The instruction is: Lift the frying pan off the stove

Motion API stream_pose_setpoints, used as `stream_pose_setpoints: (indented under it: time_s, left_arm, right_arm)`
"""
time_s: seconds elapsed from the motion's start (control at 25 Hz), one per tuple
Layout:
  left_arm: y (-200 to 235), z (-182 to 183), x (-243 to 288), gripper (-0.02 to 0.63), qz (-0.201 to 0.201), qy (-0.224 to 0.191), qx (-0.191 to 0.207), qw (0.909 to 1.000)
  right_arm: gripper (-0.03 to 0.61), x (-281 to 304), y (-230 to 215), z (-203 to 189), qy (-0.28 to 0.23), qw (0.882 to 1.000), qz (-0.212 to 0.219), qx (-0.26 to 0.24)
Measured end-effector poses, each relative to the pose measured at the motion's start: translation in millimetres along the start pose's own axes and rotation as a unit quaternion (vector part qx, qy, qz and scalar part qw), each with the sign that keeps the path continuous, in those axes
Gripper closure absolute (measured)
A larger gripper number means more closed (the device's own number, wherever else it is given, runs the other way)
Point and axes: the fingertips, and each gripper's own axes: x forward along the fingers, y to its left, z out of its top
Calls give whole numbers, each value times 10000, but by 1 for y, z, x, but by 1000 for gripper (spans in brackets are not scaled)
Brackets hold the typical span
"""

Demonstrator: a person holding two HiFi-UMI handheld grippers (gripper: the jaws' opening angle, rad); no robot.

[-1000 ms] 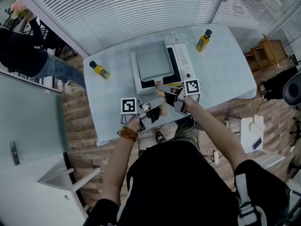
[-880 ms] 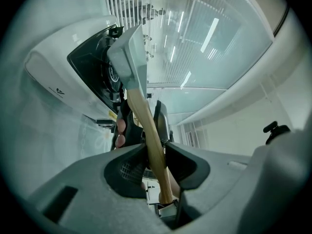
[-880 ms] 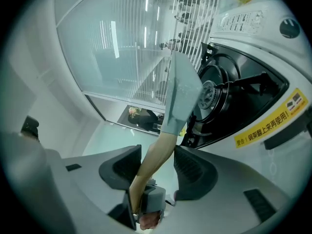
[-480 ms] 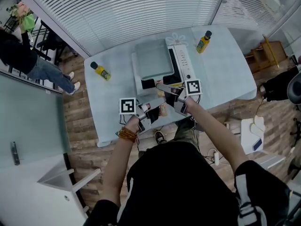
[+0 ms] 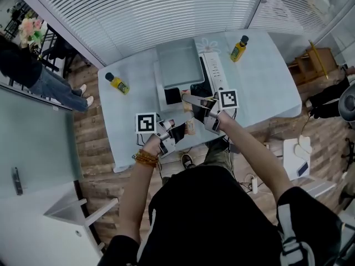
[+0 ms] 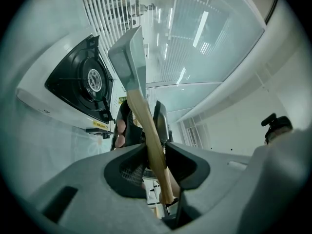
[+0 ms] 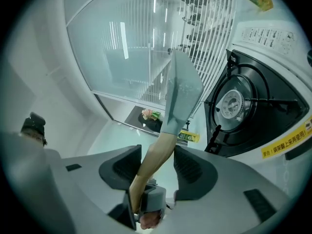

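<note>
The square grey frying pan [image 5: 177,63] hangs clear above the white stove [image 5: 214,71], and its black burner [image 5: 183,96] lies bare. Both grippers clasp the pan's wooden handle [image 5: 190,127]. My left gripper [image 5: 171,132] is shut on the handle's near end [image 6: 148,135], with the pan's underside [image 6: 128,57] rising ahead of the jaws. My right gripper [image 5: 201,105] is shut on the handle [image 7: 157,157] further along, near the pan's body [image 7: 184,94]. The burner shows in both gripper views: burner [image 6: 90,79], burner [image 7: 243,105].
Two yellow bottles stand on the pale table [image 5: 260,82]: one bottle [image 5: 118,83] at the left, another bottle [image 5: 239,47] at the far right. A person [image 5: 30,71] stands beyond the glass partition at the left. Window blinds run behind the table.
The pan has come up off the stove and shifted toward the far side, uncovering the black burner. Both grippers rose slightly with the handle. The person at the left moved.
</note>
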Motion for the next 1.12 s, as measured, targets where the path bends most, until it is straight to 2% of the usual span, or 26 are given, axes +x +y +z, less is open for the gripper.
stream_pose_setpoints:
  time_s: [0.68,1.12]
  left_arm:
    - [-47,4,-1,486,-80,62,533,9985]
    - [-66,-2,-1,485,-70,118,800,9967]
  right_arm:
    - [382,6,60,13,15,9980,404,-479]
    - [382,2,85,13,-36,9970,511,-588]
